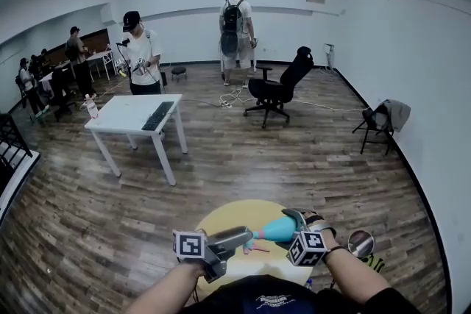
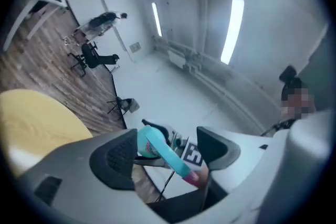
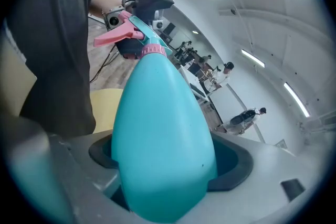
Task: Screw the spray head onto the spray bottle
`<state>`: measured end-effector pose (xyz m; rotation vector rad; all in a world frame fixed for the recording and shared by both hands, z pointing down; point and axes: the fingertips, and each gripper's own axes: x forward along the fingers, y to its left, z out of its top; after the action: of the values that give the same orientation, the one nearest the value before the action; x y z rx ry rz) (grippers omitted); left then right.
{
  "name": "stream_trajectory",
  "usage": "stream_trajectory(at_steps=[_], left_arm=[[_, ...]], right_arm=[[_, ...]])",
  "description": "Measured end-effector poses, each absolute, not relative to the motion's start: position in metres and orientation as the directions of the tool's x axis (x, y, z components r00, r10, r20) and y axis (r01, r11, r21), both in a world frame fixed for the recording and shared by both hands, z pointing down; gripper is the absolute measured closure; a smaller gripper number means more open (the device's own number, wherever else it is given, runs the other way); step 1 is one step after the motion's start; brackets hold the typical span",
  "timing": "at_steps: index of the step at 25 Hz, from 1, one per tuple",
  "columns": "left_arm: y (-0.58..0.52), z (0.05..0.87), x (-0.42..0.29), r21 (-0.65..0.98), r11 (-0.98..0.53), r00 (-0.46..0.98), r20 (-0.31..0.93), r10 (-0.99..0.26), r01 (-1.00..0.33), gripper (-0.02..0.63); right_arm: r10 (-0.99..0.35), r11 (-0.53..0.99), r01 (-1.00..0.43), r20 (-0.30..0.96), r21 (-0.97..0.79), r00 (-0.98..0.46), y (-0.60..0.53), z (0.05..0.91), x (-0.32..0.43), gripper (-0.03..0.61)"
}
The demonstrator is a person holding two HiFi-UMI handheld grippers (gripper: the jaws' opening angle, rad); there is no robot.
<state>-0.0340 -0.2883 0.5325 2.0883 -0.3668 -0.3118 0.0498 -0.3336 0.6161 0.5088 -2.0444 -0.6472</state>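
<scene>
A teal spray bottle point(image 3: 163, 134) fills the right gripper view, and my right gripper point(image 3: 163, 162) is shut on its wide body. A spray head with a pink trigger point(image 3: 116, 35) and a pink collar point(image 3: 153, 50) sits on the bottle's neck. In the head view the bottle point(image 1: 277, 229) lies nearly level over the round yellow table point(image 1: 228, 215), held by the right gripper point(image 1: 296, 221). My left gripper point(image 1: 245, 237) points at the head end. In its own view the left gripper point(image 2: 165, 152) is open, with the teal spray head point(image 2: 159, 147) between its pads, untouched.
A white table point(image 1: 125, 119) with a keyboard stands on the wood floor ahead. Beyond it are a black office chair point(image 1: 280, 88) and several standing people. A folding chair point(image 1: 381, 123) draped with cloth is by the right wall.
</scene>
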Motion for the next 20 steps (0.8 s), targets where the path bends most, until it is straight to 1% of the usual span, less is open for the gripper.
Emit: stream_trajectory(at_steps=[2, 4, 5, 7, 8, 9, 10, 11, 12, 13, 15, 18, 19, 20], left_arm=[[-0.299, 0.527, -0.071, 0.89, -0.451, 0.867, -0.17, -0.468, -0.069, 0.232], [-0.307, 0.529, -0.096, 0.893, -0.446, 0.837, -0.201, -0.509, -0.057, 0.232], [-0.308, 0.53, -0.098, 0.889, -0.453, 0.841, -0.199, -0.503, -0.06, 0.232], [-0.304, 0.529, -0.074, 0.868, -0.494, 0.886, -0.182, -0.427, -0.06, 0.232], [-0.3, 0.53, -0.052, 0.851, -0.52, 0.916, -0.153, -0.372, -0.069, 0.232], [-0.296, 0.535, -0.028, 0.831, -0.546, 0.941, -0.093, -0.325, -0.107, 0.232], [-0.293, 0.543, -0.007, 0.795, -0.58, 0.954, -0.003, -0.3, -0.179, 0.243], [-0.29, 0.55, 0.008, 0.728, -0.631, 0.951, 0.092, -0.296, -0.267, 0.355], [-0.288, 0.555, 0.017, 0.648, -0.682, 0.937, 0.17, -0.304, -0.339, 0.408], [-0.287, 0.557, 0.022, 0.586, -0.718, 0.926, 0.219, -0.307, -0.376, 0.396], [-0.283, 0.554, 0.027, 0.506, -0.77, 0.92, 0.264, -0.291, -0.389, 0.394], [-0.276, 0.556, 0.035, 0.298, -0.864, 0.881, 0.378, -0.285, -0.407, 0.393], [-0.274, 0.558, 0.037, 0.27, -0.871, 0.87, 0.403, -0.284, -0.41, 0.393], [-0.274, 0.56, 0.039, 0.29, -0.864, 0.871, 0.406, -0.277, -0.411, 0.391]], right_arm=[[-0.618, 0.758, -0.133, 0.639, 0.638, -0.459, -0.343, 0.618, 0.069, 0.11], [-0.653, 0.731, -0.13, 0.631, 0.67, -0.418, -0.348, 0.617, 0.083, 0.11], [-0.664, 0.718, -0.114, 0.627, 0.687, -0.407, -0.348, 0.616, 0.084, 0.11], [-0.668, 0.701, -0.067, 0.62, 0.71, -0.412, -0.343, 0.613, 0.074, 0.11], [-0.661, 0.697, -0.046, 0.616, 0.716, -0.427, -0.339, 0.611, 0.064, 0.11], [-0.653, 0.695, -0.031, 0.613, 0.718, -0.445, -0.336, 0.61, 0.054, 0.11], [-0.645, 0.694, -0.019, 0.611, 0.719, -0.459, -0.333, 0.608, 0.046, 0.11], [-0.643, 0.691, -0.008, 0.61, 0.723, -0.463, -0.332, 0.607, 0.042, 0.109], [-0.645, 0.686, 0.001, 0.609, 0.728, -0.462, -0.332, 0.606, 0.043, 0.107], [-0.645, 0.685, 0.004, 0.609, 0.729, -0.462, -0.332, 0.606, 0.045, 0.107], [-0.642, 0.688, 0.006, 0.612, 0.726, -0.461, -0.329, 0.605, 0.05, 0.112], [-0.631, 0.705, 0.007, 0.632, 0.709, -0.449, -0.328, 0.611, 0.055, 0.118], [-0.616, 0.723, 0.002, 0.646, 0.691, -0.451, -0.326, 0.616, 0.056, 0.118], [-0.596, 0.744, -0.006, 0.66, 0.668, -0.457, -0.324, 0.62, 0.057, 0.118]])
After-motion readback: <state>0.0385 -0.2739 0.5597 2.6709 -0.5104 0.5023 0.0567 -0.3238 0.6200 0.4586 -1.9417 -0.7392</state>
